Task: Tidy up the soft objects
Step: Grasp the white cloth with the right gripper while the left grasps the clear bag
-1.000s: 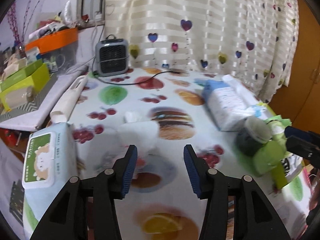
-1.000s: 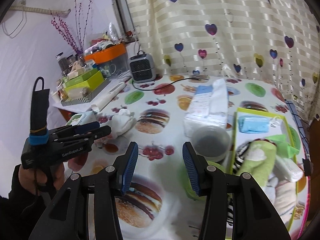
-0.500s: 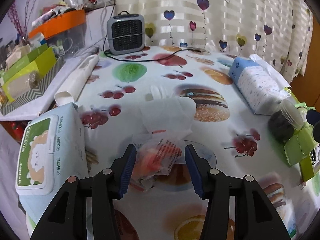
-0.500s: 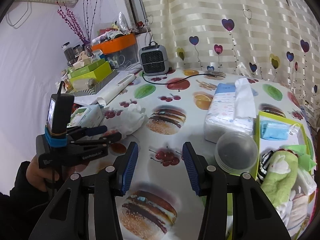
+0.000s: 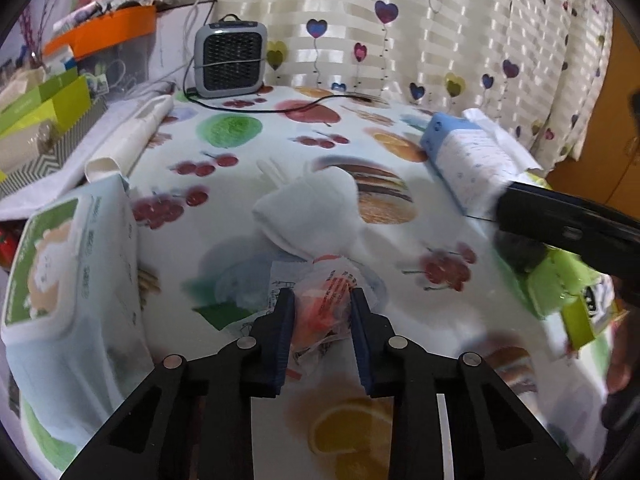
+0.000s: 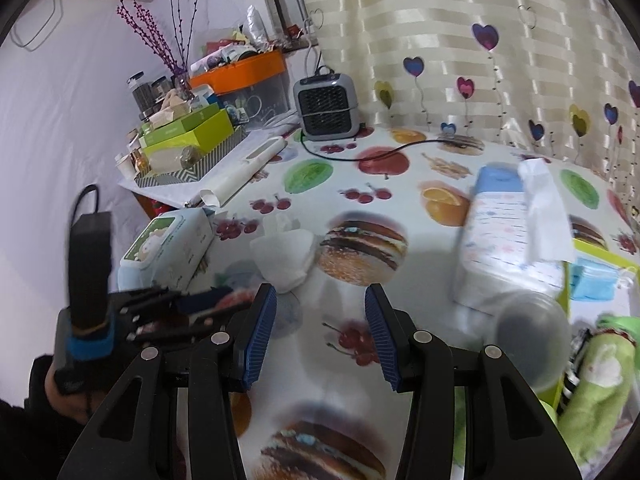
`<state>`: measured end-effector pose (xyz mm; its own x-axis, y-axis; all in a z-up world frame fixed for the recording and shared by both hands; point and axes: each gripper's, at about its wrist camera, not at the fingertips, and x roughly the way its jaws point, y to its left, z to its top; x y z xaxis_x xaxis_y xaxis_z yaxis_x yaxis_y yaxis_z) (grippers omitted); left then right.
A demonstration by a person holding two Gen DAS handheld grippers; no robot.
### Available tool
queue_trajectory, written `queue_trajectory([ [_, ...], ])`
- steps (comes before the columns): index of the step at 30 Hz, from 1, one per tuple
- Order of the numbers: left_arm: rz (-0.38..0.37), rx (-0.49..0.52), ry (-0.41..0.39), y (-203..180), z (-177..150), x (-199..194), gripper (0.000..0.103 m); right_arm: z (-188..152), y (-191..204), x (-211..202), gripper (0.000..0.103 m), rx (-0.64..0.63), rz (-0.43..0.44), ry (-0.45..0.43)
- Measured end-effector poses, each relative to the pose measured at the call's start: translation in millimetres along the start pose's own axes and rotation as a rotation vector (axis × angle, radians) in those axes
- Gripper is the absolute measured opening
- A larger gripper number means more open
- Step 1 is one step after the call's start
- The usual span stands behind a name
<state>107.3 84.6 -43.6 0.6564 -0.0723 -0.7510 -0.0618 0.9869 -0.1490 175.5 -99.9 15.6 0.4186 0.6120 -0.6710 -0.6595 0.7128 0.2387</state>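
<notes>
A crumpled clear plastic packet (image 5: pixel 334 286) with red-orange contents lies on the fruit-print tablecloth. My left gripper (image 5: pixel 322 300) has it between its blue pads, which are closing and squeeze its sides. A folded white cloth (image 5: pixel 308 208) lies just beyond it. In the right wrist view the left gripper (image 6: pixel 192 308) is low at the left, held by a hand. My right gripper (image 6: pixel 320 308) hovers open over the cloth-covered table with nothing between its fingers, the white cloth (image 6: pixel 286 258) just ahead and to the left. In the left wrist view it shows as a black bar (image 5: pixel 560 228).
A wet-wipes pack (image 5: pixel 60 280) sits at the left and a blue-white tissue pack (image 6: pixel 508 248) at the right. A clear cup (image 6: pixel 532 336) stands beside a green tray (image 6: pixel 567 280) holding a blue mask (image 6: pixel 592 280) and green soft items (image 6: pixel 600 380). A small heater (image 5: pixel 230 60), boxes and clutter stand at the back.
The left gripper came down over the plastic packet and its jaws narrowed onto it. The right gripper moved leftward across the table, its jaws unchanged, and now shows in the left wrist view.
</notes>
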Motion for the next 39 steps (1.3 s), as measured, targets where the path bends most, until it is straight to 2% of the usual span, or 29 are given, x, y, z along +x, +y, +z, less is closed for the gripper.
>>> queue_trajectory([
  [12, -0.026, -0.015, -0.012, -2.3, -14.5, -15.9, 0.024, 24.1, 20.6, 67.4, 0.048, -0.042, 0.069, 0.09],
  [19, -0.032, -0.025, -0.01, 0.8, -19.5, -17.4, 0.024, 37.4, 15.6, 99.7, 0.048, -0.004, 0.083, 0.124],
  [27, -0.035, -0.026, -0.01, 1.2, -19.6, -16.0, 0.024, 34.7, 12.6, 128.8, 0.048, 0.04, 0.108, 0.194],
  [30, -0.036, -0.028, -0.01, 1.9, -19.3, -15.7, 0.024, 33.8, 10.5, 130.5, 0.046, 0.071, 0.126, 0.208],
  [32, -0.033, -0.029, -0.011, 1.6, -18.7, -15.5, 0.024, 34.1, 11.4, 126.7, 0.035, 0.065, 0.121, 0.195],
  [35, -0.026, -0.03, -0.015, 1.0, -18.0, -16.8, 0.024, 34.9, 13.9, 117.0, 0.028, 0.04, 0.091, 0.168],
  [39, -0.013, -0.035, -0.032, 1.1, -15.2, -22.8, 0.024, 34.8, 12.5, 97.5, 0.027, 0.038, 0.076, 0.124],
])
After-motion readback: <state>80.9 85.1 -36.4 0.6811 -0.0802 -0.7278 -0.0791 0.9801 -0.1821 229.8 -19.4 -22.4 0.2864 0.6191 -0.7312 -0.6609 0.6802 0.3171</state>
